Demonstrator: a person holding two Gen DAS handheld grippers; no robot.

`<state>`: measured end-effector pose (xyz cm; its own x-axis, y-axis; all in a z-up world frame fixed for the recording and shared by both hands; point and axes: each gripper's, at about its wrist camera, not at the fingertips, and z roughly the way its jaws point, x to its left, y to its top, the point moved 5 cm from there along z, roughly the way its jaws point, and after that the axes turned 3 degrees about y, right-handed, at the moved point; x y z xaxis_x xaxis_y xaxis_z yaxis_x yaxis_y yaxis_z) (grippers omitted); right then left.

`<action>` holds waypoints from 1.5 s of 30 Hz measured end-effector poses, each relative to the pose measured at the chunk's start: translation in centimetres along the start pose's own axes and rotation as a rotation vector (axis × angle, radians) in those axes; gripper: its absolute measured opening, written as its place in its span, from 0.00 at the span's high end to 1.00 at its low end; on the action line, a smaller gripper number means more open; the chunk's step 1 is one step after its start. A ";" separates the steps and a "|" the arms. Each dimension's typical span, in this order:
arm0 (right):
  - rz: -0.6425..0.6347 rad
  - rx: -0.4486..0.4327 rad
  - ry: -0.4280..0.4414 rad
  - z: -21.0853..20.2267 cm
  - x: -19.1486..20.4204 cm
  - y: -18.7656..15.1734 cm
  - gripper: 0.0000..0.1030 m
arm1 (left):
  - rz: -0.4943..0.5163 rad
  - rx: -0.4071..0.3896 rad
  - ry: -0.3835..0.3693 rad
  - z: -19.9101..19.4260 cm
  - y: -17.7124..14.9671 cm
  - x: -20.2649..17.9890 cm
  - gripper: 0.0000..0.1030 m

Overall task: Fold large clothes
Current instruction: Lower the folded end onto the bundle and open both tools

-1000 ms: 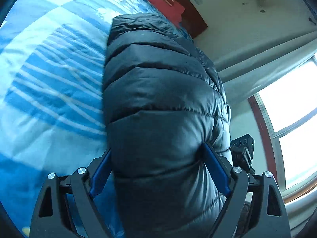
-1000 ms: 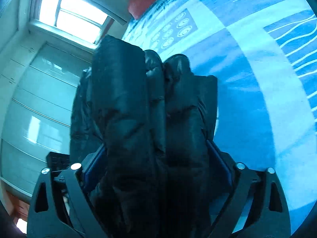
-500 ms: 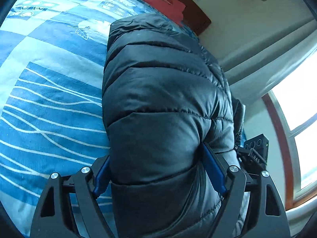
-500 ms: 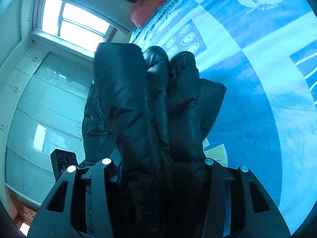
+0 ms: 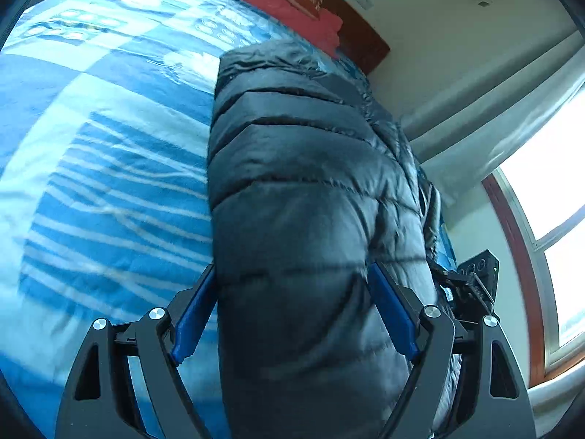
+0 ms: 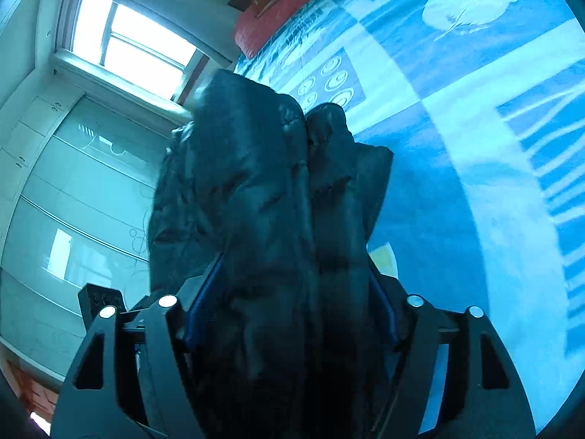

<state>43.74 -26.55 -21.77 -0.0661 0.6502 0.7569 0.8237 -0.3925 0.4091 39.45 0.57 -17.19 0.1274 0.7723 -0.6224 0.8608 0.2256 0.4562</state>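
A dark puffer jacket [image 5: 299,190], folded into a thick bundle, fills the middle of the left wrist view and hangs above the blue patterned bed cover [image 5: 102,168]. My left gripper [image 5: 292,300] is shut on the jacket, its blue pads pressed into both sides of the bundle. In the right wrist view the same jacket [image 6: 278,197] shows as several bunched layers. My right gripper [image 6: 292,292] is shut on it too, blue pads squeezing the layers. The other gripper's black body [image 5: 475,281] shows past the jacket's right side.
A red pillow [image 5: 281,0] and dark wooden headboard [image 5: 365,40] lie at the bed's far end. A window [image 5: 548,201] and curtain are at the right. In the right wrist view a glass-fronted wardrobe [image 6: 73,201] stands left, with the bed cover [image 6: 475,146] to the right.
Both grippers stay shut on the jacket. The bundle has shifted over the bed, and the right gripper's jaws now stand a little wider around the layers than half a second ago.
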 end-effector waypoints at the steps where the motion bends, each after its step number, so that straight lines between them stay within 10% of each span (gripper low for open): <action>1: 0.001 -0.003 0.002 -0.4 0.1 -0.5 0.22 | -0.011 -0.007 -0.014 -0.6 -0.5 0.1 0.22; 9: 0.085 0.001 -0.035 -0.5 -1.6 -4.4 0.12 | -0.042 -0.034 0.021 -0.8 -3.1 -0.3 0.19; 16: 0.084 0.001 -0.021 -0.2 -1.5 -4.6 0.48 | -0.035 -0.049 0.070 -0.6 -3.6 -1.1 0.34; 45: 0.044 -0.091 -0.097 -8.0 1.2 -10.3 0.30 | 0.090 -0.091 0.273 -4.7 -7.1 -1.9 0.29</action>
<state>30.68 -26.95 -21.01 0.0273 0.6887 0.7245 0.7702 -0.4765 0.4239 30.77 0.29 -16.22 0.0531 0.9200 -0.3883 0.8030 0.1918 0.5643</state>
